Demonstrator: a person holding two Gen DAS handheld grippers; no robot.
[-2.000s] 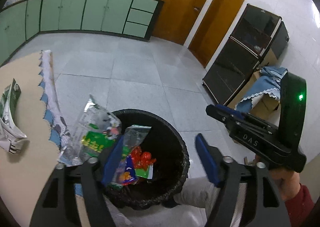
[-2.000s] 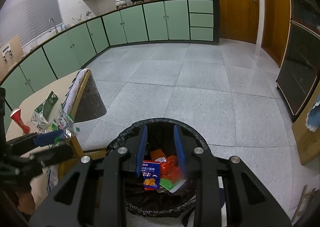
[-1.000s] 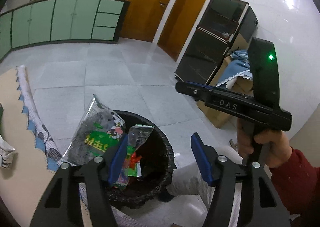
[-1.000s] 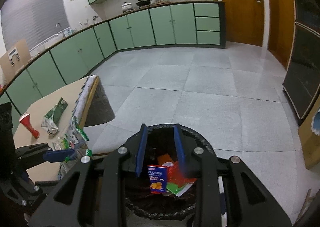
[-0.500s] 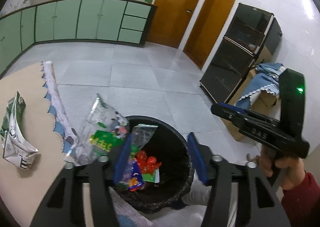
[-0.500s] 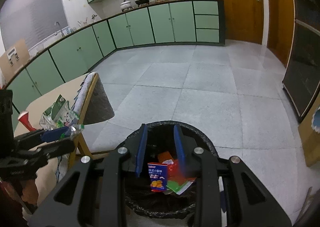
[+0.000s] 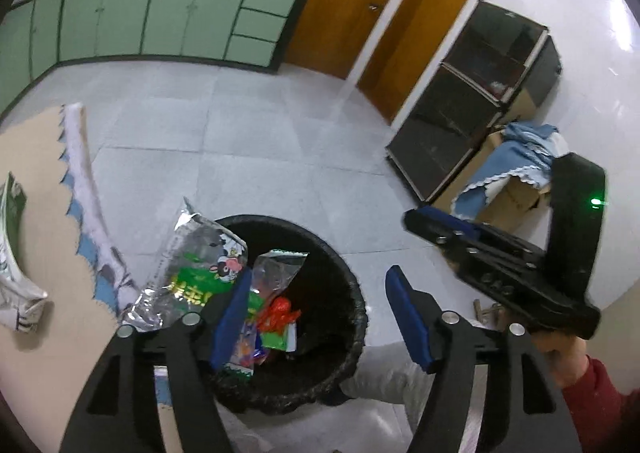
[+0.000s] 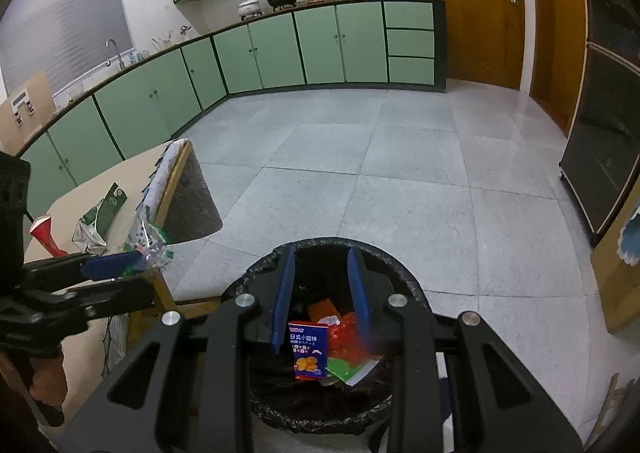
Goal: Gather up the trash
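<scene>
My left gripper [image 7: 320, 277] hangs over the black bin [image 7: 352, 317], and its jaws are opening. A silver and green wrapper [image 7: 192, 269] clings to the outer side of its left finger. A clear printed wrapper [image 7: 276, 265] hangs along that finger's inner pad, and the right pad is well apart from it. The bin holds red, green and orange wrappers. My right gripper [image 8: 320, 257] stands above the bin [image 8: 404, 285] with a narrow gap and nothing between its pads. Below it lies a blue snack box [image 8: 307, 349]. From the right wrist view, the left gripper [image 8: 144, 273] carries the silver wrapper [image 8: 150, 247].
A beige table [image 7: 36, 333] with a scalloped cloth edge stands left of the bin. A green-white carton [image 8: 100, 213] and a red object [image 8: 42, 231] lie on it. Green cabinets line the far wall. A dark glass cabinet [image 7: 460, 125] and a cloth-draped box [image 7: 516, 189] stand right.
The left jaws narrowed half a second ago and now stand wider again. The left view has shifted a little; both wrappers still hang at the left finger. The right gripper has kept still.
</scene>
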